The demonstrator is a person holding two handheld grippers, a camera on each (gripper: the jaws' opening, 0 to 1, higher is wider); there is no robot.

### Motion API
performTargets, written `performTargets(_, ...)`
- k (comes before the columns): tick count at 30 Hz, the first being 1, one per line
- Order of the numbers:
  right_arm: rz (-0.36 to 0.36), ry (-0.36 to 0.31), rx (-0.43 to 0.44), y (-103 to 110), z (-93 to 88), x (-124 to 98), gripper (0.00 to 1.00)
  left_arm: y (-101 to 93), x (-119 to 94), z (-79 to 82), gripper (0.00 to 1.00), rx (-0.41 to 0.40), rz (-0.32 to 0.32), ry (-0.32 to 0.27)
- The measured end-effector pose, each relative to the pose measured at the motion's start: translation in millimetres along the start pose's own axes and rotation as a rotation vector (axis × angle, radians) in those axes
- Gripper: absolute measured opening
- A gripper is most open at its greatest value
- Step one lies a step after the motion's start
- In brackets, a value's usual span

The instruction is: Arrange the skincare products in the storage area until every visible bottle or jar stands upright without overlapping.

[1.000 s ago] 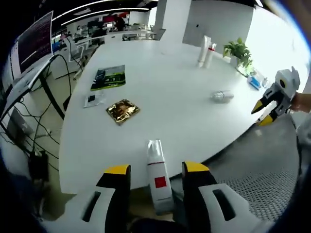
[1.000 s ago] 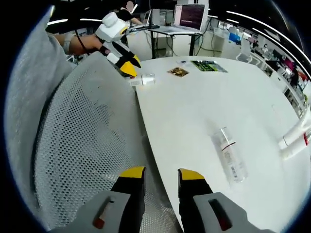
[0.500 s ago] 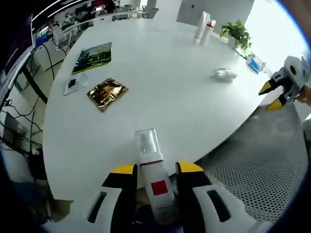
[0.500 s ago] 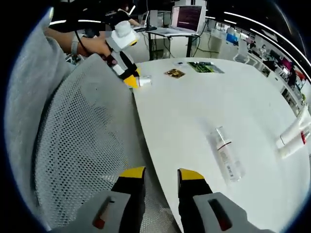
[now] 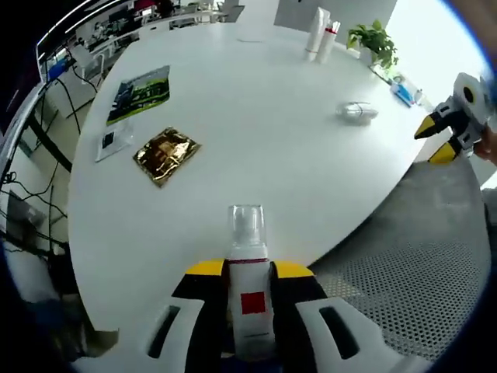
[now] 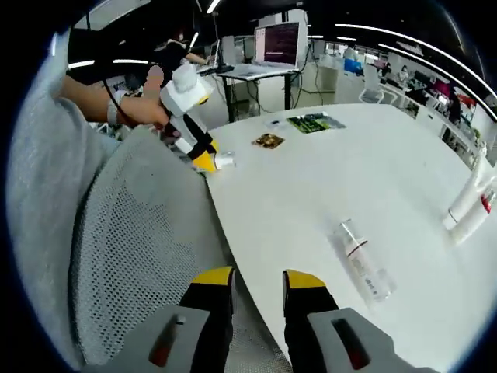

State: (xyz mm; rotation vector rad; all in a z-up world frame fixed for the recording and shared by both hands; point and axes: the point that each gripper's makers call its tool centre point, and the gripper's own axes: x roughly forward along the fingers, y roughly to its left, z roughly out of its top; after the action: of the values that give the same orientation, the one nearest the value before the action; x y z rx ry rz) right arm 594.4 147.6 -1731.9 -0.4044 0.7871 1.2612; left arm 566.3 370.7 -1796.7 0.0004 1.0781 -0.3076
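Observation:
A white bottle (image 5: 248, 299) with a red square label and a clear cap sits between my left gripper's (image 5: 248, 272) jaws, which are shut on it at the table's near edge. From the right gripper view, the left gripper (image 6: 196, 149) holds that bottle (image 6: 224, 160) at the table's edge. A clear bottle (image 5: 357, 111) (image 6: 361, 260) lies on its side on the white table (image 5: 256, 124). Two white tubes (image 5: 318, 31) (image 6: 470, 206) stand together at the far side. My right gripper (image 6: 256, 281) is open and holds nothing, off the table's edge beside the clear bottle; its yellow tips (image 5: 443, 140) are apart.
A gold pouch (image 5: 165, 154) (image 6: 268, 141), a green brochure (image 5: 141, 93) (image 6: 311, 121) and a small card (image 5: 109, 140) lie on the table. A potted plant (image 5: 373, 43) stands near the tubes. A grey mesh chair back (image 6: 132, 256) rises beside the table edge. A screen (image 6: 278, 43) glows behind.
My left gripper has moved forward around the white bottle and shut on it. The right gripper stays open with little motion.

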Motion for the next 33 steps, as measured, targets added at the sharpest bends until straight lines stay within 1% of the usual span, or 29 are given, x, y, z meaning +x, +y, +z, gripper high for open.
performTargets(2, 0.008, -0.049, 0.06, 1.3, 8.7, 1.3, 0.2, -6.1, -4.9, 14.5, 0.18, 0.001, -0.016, -0.039)
performTargets(3, 0.0, -0.078, 0.101, -0.4, 13.1, 2.4, 0.2, -9.9, -8.0, 22.8, 0.18, 0.005, -0.024, -0.06)
performTargets(4, -0.006, -0.094, 0.129, -1.8, 15.4, 3.0, 0.21, -16.0, -14.1, 38.0, 0.18, 0.026, -0.034, -0.102)
performTargets(6, -0.013, -0.114, 0.188, -4.2, 17.4, 4.5, 0.22, -25.0, -21.3, 56.2, 0.18, 0.028, -0.05, -0.151)
performTargets(7, -0.007, -0.133, 0.215, -4.0, 20.5, 5.8, 0.23, -31.3, -27.3, 68.4, 0.18, 0.05, -0.055, -0.182)
performTargets(9, 0.002, -0.162, 0.25, -3.8, 25.2, 7.3, 0.25, -39.4, -34.7, 82.2, 0.18, 0.074, -0.051, -0.212)
performTargets(10, 0.014, -0.187, 0.28, -2.4, 30.2, 8.0, 0.26, -44.8, -38.7, 87.0, 0.18, 0.078, -0.049, -0.224)
performTargets(11, 0.023, -0.207, 0.309, -1.1, 34.2, 8.4, 0.27, -54.4, -42.3, 94.7, 0.18, 0.1, -0.065, -0.255)
performTargets(12, 0.035, -0.229, 0.338, 0.1, 38.4, 8.8, 0.29, -60.6, -43.7, 98.2, 0.18, 0.109, -0.074, -0.271)
performTargets(13, 0.061, -0.258, 0.387, 3.3, 44.6, 9.5, 0.3, -68.0, -45.4, 101.6, 0.18, 0.122, -0.086, -0.286)
performTargets(14, 0.084, -0.275, 0.436, 5.8, 48.5, 9.9, 0.31, -76.1, -45.3, 103.9, 0.18, 0.146, -0.089, -0.301)
performTargets(15, 0.111, -0.313, 0.517, 7.2, 55.4, 10.5, 0.33, -81.8, -44.9, 103.6, 0.18, 0.152, -0.094, -0.301)
performTargets(16, 0.127, -0.346, 0.562, 7.5, 60.7, 10.7, 0.35, -88.8, -45.1, 105.0, 0.18, 0.162, -0.105, -0.314)
performTargets(17, 0.148, -0.384, 0.619, 7.9, 66.6, 11.0, 0.38, -98.9, -44.6, 106.5, 0.18, 0.154, -0.127, -0.336)
performTargets(18, 0.157, -0.397, 0.653, 8.1, 68.7, 11.4, 0.41, -110.1, -44.0, 107.7, 0.18, 0.141, -0.163, -0.355)
performTargets(19, 0.161, -0.411, 0.7, 7.3, 70.1, 12.2, 0.43, -117.0, -44.1, 108.2, 0.18, 0.123, -0.183, -0.367)
performTargets(20, 0.161, -0.417, 0.717, 7.1, 70.5, 12.7, 0.44, -122.2, -44.8, 108.9, 0.18, 0.098, -0.188, -0.388)
performTargets(23, 0.183, -0.41, 0.75, 13.2, 70.8, 14.1, 0.45, -137.1, -46.2, 105.1, 0.18, 0.074, -0.215, -0.415)
performTargets(24, 0.19, -0.399, 0.752, 15.8, 69.3, 13.8, 0.42, -137.0, -45.0, 102.4, 0.18, 0.075, -0.197, -0.412)
performTargets(25, 0.185, -0.404, 0.749, 15.3, 68.6, 13.9, 0.42, -136.9, -44.7, 101.6, 0.18, 0.084, -0.195, -0.421)
performTargets(26, 0.185, -0.402, 0.755, 16.0, 67.7, 14.3, 0.44, -139.1, -45.3, 101.3, 0.18, 0.087, -0.214, -0.427)
performTargets(27, 0.174, -0.401, 0.786, 12.9, 65.0, 14.6, 0.45, -137.3, -46.7, 103.4, 0.18, 0.078, -0.207, -0.449)
performTargets(28, 0.181, -0.403, 0.791, 13.2, 64.1, 14.1, 0.45, -135.2, -47.4, 104.2, 0.18, 0.074, -0.203, -0.451)
performTargets(30, 0.208, -0.414, 0.804, 17.6, 67.9, 12.1, 0.43, -133.1, -46.4, 104.8, 0.18, 0.066, -0.2, -0.459)
performTargets(32, 0.218, -0.421, 0.815, 20.1, 70.6, 11.8, 0.43, -138.5, -43.4, 101.0, 0.18, 0.087, -0.21, -0.457)
performTargets(33, 0.224, -0.426, 0.818, 21.4, 73.0, 11.6, 0.43, -142.8, -40.5, 96.6, 0.18, 0.124, -0.212, -0.444)
